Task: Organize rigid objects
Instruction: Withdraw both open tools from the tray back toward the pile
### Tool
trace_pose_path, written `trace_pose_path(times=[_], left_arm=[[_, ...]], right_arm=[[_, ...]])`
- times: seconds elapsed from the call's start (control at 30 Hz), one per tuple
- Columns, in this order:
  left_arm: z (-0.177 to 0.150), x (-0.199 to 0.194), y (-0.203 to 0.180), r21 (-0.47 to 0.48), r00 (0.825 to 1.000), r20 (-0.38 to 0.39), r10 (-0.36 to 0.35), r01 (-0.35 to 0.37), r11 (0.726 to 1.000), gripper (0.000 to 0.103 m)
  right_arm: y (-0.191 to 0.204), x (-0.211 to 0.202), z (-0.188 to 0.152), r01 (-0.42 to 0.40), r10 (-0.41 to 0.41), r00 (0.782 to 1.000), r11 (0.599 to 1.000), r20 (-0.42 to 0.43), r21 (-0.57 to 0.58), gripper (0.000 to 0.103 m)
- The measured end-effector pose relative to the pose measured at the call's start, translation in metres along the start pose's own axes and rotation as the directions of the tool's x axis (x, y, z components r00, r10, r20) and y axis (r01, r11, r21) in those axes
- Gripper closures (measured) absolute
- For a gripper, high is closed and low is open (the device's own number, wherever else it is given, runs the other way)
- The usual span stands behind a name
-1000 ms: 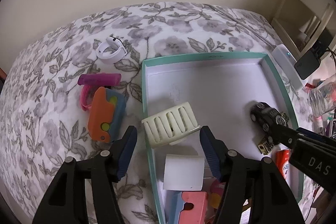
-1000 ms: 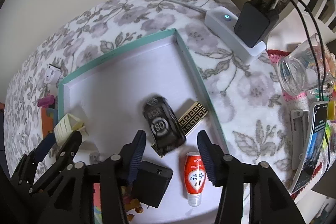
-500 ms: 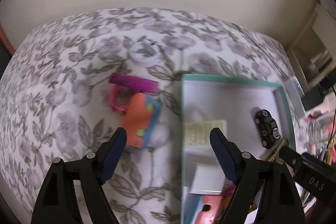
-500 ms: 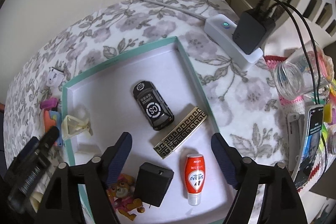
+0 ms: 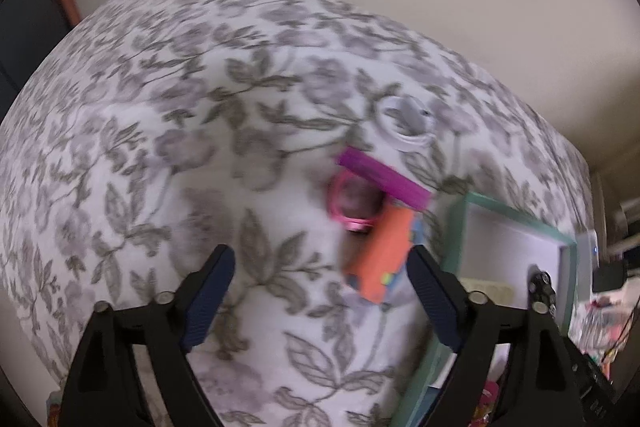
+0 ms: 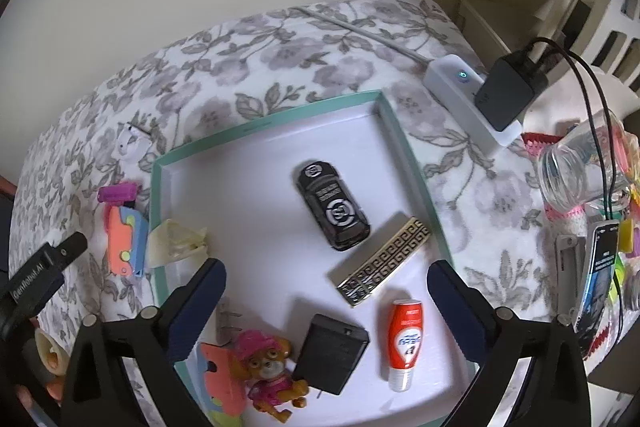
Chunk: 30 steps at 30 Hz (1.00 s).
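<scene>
A teal-rimmed white tray (image 6: pixel 402 143) lies on the floral bedspread. It holds a black toy car (image 6: pixel 333 205), a gold patterned bar (image 6: pixel 382 261), a red tube (image 6: pixel 404 337), a black charger (image 6: pixel 331 351), a pup figure (image 6: pixel 264 367) and a cream slotted holder (image 6: pixel 176 241). Left of the tray lie an orange and blue toy (image 5: pixel 380 255), a purple bar (image 5: pixel 384 181), a pink ring (image 5: pixel 352 203) and a white cable coil (image 5: pixel 406 125). My left gripper (image 5: pixel 322 301) is open and empty above the bedspread, left of the orange toy. My right gripper (image 6: pixel 326 303) is open and empty above the tray.
A white power strip (image 6: pixel 468 99) with a black adapter (image 6: pixel 510 93) lies right of the tray. A clear jar (image 6: pixel 580 171), a phone (image 6: pixel 600 275) and small clutter sit at the far right. The wall stands behind the bed.
My left gripper has swung left, from over the cream holder in the tray to over the bedspread. My right gripper has let go of the black car, opened wide and lifted.
</scene>
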<state>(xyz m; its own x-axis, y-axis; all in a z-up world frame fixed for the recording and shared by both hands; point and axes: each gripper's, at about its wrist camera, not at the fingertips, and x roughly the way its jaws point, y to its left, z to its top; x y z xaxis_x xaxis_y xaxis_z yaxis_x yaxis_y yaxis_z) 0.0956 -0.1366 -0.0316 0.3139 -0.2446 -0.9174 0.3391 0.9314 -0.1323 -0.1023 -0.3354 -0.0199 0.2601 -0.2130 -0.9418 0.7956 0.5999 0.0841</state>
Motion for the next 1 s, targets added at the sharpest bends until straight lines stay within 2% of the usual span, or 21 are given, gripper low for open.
trace_pose_path(times=[0.3, 0.53, 0.7, 0.83, 1.0], left_arm=[[0.011, -0.001, 0.04, -0.09, 0.998, 0.01, 0.06, -0.059, 0.994, 0.01], [0.018, -0.002, 0.062, -0.151, 0.998, 0.022, 0.053, -0.049, 0.987, 0.009], [0.023, -0.004, 0.069, -0.156, 0.997, 0.048, 0.056, -0.048, 0.987, 0.009], [0.029, 0.003, 0.072, -0.147, 0.999, 0.021, 0.031, -0.028, 0.989, 0.009], [0.037, 0.016, 0.076, -0.139, 0.999, -0.037, 0.014, -0.019, 0.99, 0.009]], right_arm=[[0.04, -0.004, -0.004, -0.035, 0.036, 0.999, 0.997, 0.014, -0.069, 0.001], [0.08, -0.009, -0.004, -0.074, 0.083, 0.995, 0.985, 0.055, -0.154, 0.001], [0.101, -0.014, -0.002, -0.123, 0.143, 0.984, 0.977, 0.109, -0.172, 0.001], [0.116, -0.013, 0.002, -0.154, 0.182, 0.974, 0.969, 0.135, -0.192, 0.002], [0.135, -0.001, 0.005, -0.179, 0.214, 0.968, 0.955, 0.129, -0.238, 0.012]])
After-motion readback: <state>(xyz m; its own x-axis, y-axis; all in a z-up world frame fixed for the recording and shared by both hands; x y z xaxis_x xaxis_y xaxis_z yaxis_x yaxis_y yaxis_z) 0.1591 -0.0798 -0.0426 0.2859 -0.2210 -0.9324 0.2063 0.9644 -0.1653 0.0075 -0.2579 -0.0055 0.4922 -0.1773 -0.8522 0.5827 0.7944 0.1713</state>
